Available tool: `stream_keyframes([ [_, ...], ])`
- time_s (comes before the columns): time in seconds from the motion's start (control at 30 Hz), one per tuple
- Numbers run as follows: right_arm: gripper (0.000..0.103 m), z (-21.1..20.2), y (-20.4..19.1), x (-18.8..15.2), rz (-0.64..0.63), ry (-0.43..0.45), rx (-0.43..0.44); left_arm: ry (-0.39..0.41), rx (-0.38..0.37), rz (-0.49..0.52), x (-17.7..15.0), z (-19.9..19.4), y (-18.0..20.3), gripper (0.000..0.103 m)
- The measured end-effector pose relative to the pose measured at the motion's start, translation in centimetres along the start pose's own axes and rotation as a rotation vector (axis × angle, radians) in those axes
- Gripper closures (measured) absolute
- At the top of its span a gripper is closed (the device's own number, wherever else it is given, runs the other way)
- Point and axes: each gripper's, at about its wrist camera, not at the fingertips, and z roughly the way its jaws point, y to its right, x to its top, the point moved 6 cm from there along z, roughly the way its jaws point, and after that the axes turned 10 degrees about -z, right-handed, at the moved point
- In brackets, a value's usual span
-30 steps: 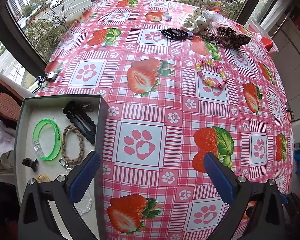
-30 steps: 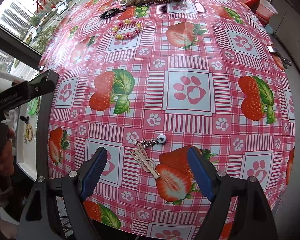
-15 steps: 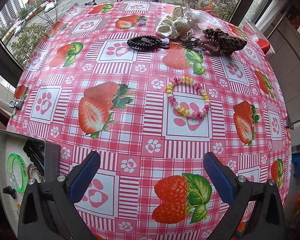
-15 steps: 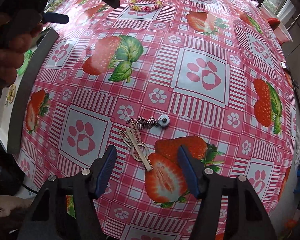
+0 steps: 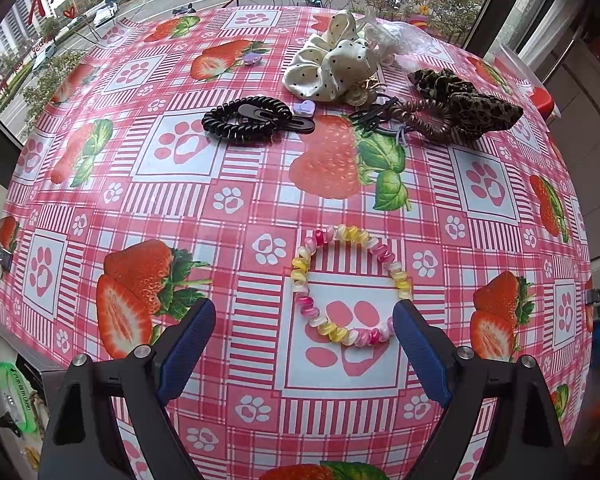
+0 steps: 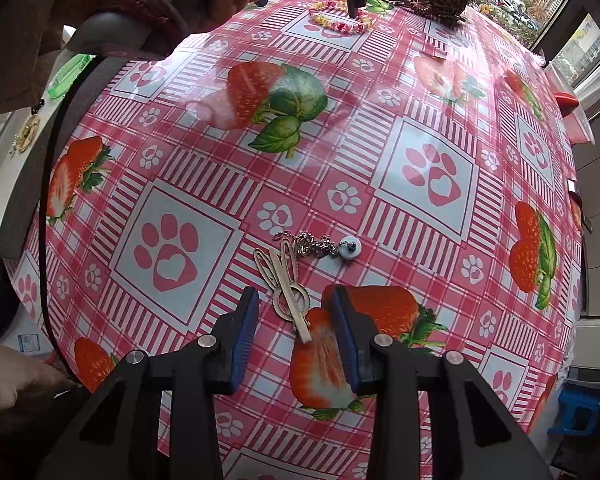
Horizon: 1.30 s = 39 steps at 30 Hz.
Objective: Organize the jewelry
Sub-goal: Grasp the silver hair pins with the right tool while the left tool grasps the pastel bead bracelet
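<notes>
Lying between the narrowed blue pads of the right tongs [image 6: 294, 336], the flat silver metal hair clip [image 6: 286, 286] is set with its long axis running from about eleven o'clock down to five o'clock, its near tip reaching into the gap — the pads have just been closing but are not seen to press on it yet. A short silver chain with a round white charm [image 6: 320, 246] is seen touching the clip's far end, toward one o'clock. The left tongs [image 5: 304, 344] are held wide apart with nothing gripped; the pastel pink-and-yellow plastic coil bracelet [image 5: 350, 284] lies flat on the strawberry-print table [image 5: 228, 200], at about one o'clock from their gap, its right side just beside the right pad — a loose ring, judged springy.
</notes>
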Motion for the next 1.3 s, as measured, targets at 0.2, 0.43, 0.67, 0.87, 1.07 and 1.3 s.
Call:
stream_keyframes([
  [0.2,0.080,-0.3,-0.2,-0.1,-0.015,0.004,0.002,0.001,0.040,0.039,0.4,1.0,0.9,0.040],
  [0.43,0.083,-0.4,0.4,0.3,0.018,0.012,0.032,-0.004,-0.007,0.084,-0.4,0.2,1.8,0.087],
  [0.67,0.083,-1.0,2.6,0.7,0.149,0.044,0.152,-0.011,-0.050,0.088,-3.0,-1.9,-0.1,0.087],
  [0.87,0.083,-1.3,4.9,0.7,0.284,0.042,0.223,-0.035,-0.072,0.078,-6.2,-4.2,-2.6,0.088],
  [1.07,0.083,-1.9,5.9,0.3,0.360,0.027,0.256,-0.066,-0.078,0.072,-9.7,-6.6,-5.2,0.088],
  [1.3,0.083,-3.0,5.4,1.1,0.370,0.007,0.258,-0.088,-0.079,0.087,-13.1,-9.3,-7.5,0.088],
])
